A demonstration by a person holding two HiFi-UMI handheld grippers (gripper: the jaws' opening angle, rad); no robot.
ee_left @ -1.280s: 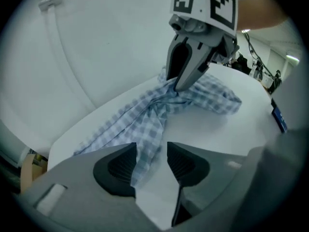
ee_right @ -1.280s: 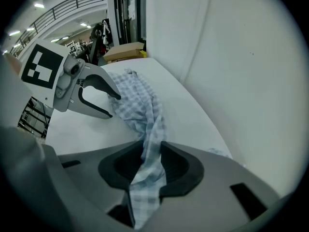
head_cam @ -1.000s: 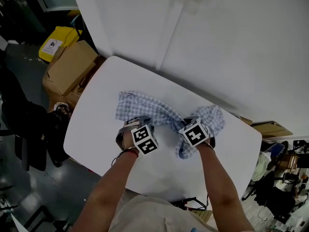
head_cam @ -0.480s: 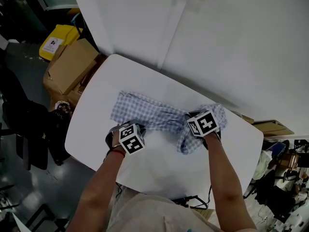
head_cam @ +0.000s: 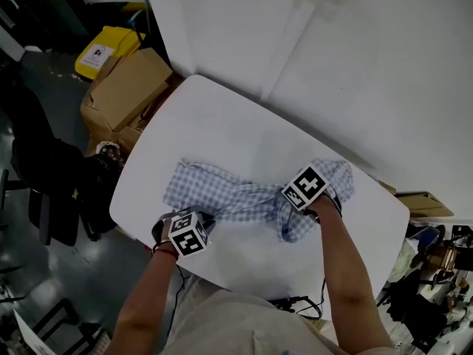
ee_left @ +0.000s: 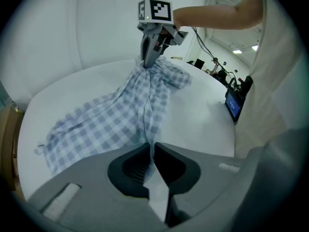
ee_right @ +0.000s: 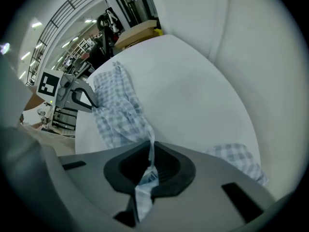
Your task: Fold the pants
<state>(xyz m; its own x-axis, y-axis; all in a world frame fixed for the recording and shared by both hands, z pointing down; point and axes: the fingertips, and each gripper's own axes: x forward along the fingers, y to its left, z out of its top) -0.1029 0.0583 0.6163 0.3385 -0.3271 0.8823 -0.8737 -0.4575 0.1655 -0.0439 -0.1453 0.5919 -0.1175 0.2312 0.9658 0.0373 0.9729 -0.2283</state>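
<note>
1. At the far left of the head view, a dark chair (head_cam: 44,180) is standing on the floor. Above it, a yellow bin (head_cam: 109,49) and a cardboard box (head_cam: 131,87) are sitting just beside the upper-left edge of the tabletop (head_cam: 222,120).
2. The white, rounded tabletop is running diagonally through the middle of the frame. The blue-and-white checked pants (head_cam: 222,189) are lying across its nearer half, stretching from lower left to right.
3. At the lower-left edge of the tabletop, the left gripper (ee_left: 151,149) is gripping the left end of the pants. Its jaws have just been closing and are now standing almost together, with a thin fold of the checked cloth pinched between them.
4. Between the two grippers, the cloth is gathering into a narrow ridge, while the part towards the upper left is lying flatter and wider on the tabletop.
5. Right of centre, the right gripper (ee_right: 151,151) is pointing steeply down, its jaws narrow and clamping a strip of the same cloth.
6. Further right, a bunched part of the pants is lying on the tabletop near its right end.
7. A white wall (head_cam: 369,65) is filling the upper right.
</note>
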